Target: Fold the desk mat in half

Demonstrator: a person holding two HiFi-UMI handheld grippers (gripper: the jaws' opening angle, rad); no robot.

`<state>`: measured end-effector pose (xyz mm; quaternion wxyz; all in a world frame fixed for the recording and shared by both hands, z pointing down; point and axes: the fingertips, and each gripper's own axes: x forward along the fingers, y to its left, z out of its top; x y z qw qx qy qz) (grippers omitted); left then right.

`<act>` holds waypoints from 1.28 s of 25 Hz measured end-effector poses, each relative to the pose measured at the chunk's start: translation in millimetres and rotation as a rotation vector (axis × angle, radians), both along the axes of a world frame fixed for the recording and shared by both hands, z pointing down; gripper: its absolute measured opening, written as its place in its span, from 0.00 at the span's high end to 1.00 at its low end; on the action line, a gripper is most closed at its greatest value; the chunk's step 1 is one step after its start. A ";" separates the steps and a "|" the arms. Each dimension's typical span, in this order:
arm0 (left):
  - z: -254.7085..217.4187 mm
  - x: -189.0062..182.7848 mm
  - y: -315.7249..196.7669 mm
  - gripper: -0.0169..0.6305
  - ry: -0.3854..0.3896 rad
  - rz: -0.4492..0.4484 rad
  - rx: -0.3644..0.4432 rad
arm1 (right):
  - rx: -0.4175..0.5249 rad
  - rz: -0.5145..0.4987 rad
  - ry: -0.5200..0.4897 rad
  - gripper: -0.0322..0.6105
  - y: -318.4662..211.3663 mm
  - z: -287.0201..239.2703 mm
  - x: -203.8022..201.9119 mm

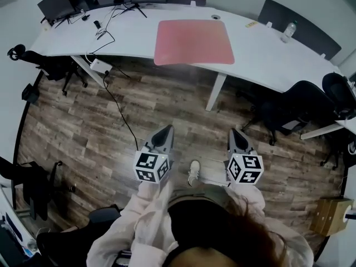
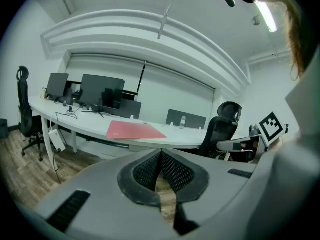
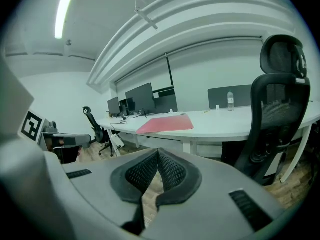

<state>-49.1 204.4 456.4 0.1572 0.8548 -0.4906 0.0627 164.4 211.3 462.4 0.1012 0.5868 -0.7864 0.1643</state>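
At top centre, a pink desk mat (image 1: 193, 41) lies flat on the white tabletop (image 1: 267, 49); below, left claw (image 1: 165, 132) and right claw (image 1: 237, 136) hang clenched, seemingly empty.

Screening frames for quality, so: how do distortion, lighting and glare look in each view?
Head view: fisheye bows the desk into an arc, corners dark, mat evenly lit. Left gripper view: round black vignette, lamp glares top right, left claw looms large. Right gripper view: same vignette, lamp blown out top left, chair bulges.
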 end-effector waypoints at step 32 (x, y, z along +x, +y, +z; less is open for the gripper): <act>29.2 -23.0 -240.5 0.93 0.003 -0.094 -0.053 | -0.075 -0.075 0.013 0.93 -249.6 32.6 -12.6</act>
